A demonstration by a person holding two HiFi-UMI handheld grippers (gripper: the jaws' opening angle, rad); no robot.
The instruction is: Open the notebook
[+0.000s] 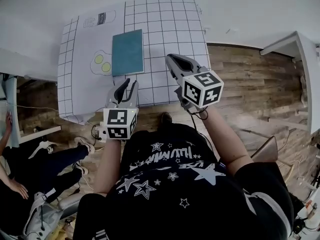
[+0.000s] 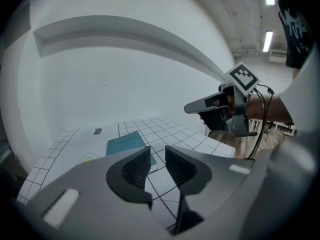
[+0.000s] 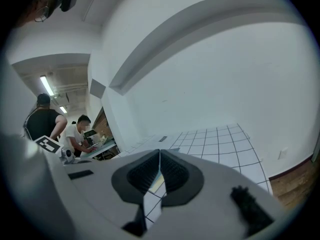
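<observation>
Head view: the closed teal notebook (image 1: pixel 127 52) lies flat on the gridded white surface (image 1: pixel 170 24). It is a little ahead of the left tongs (image 1: pixel 127 84) and off to the left of the right tongs (image 1: pixel 173 60), and neither touches it. The right tongs reach further over the surface than the left.

Left gripper view: the left tongs (image 2: pixel 156 156) are spread, with a clear gap and nothing between the pads. The notebook (image 2: pixel 125 143) sits beyond the left pad, apart from it. The right tongs (image 2: pixel 190 107) hover off to the right.

Right gripper view: the right tongs (image 3: pixel 160 156) seem pressed together, showing only a hairline slit, and they hold nothing. The gridded surface (image 3: pixel 220 144) stretches ahead and to their right.
</observation>
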